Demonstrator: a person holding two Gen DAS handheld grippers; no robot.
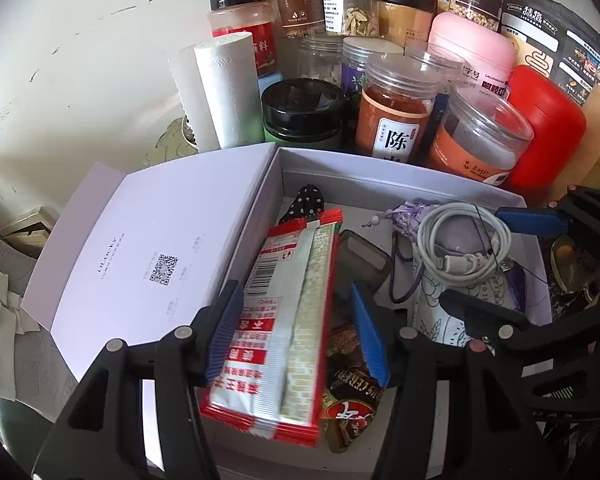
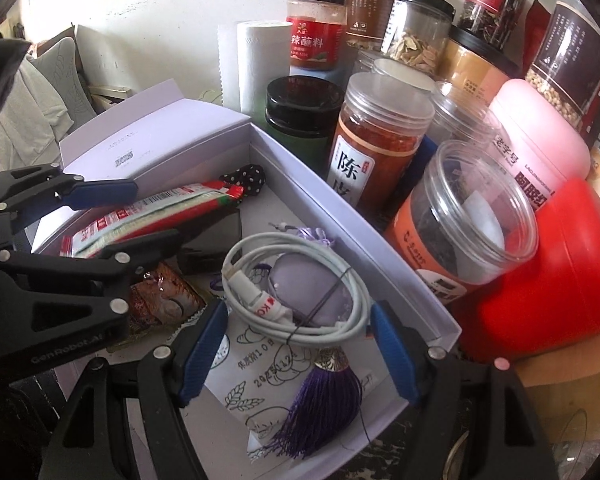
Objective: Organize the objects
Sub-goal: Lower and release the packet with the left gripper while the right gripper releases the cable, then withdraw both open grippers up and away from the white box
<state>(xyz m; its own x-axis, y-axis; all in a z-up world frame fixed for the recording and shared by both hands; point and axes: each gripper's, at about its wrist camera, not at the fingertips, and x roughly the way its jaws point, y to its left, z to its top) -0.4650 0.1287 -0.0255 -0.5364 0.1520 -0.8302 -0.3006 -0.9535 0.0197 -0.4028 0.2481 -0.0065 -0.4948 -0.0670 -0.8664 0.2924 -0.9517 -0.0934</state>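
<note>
A white box (image 1: pixel 400 184) lies open, its lid (image 1: pixel 160 248) folded out to the left. A red-and-white snack packet (image 1: pixel 284 320) leans on edge against the box's left wall. My left gripper (image 1: pixel 296 334) straddles it, with a gap showing at the right pad, so it is open. A coiled white cable (image 2: pixel 300 292) lies on a lilac sachet, with a purple tassel (image 2: pixel 320 400) on a printed paper bag. My right gripper (image 2: pixel 298 354) hangs over them, open and touching nothing. A black case (image 1: pixel 364 260), a dotted black pouch (image 1: pixel 310 200) and a brown sweet wrapper (image 1: pixel 348 408) also lie in the box.
Jars crowd the back of the box: an orange-labelled jar (image 1: pixel 396 116), a black-lidded jar (image 1: pixel 302 114) and a clear jar (image 2: pixel 472 216). A paper towel roll (image 1: pixel 228 92) stands at the back left, a red container (image 2: pixel 560 272) at the right. White wall lies beyond.
</note>
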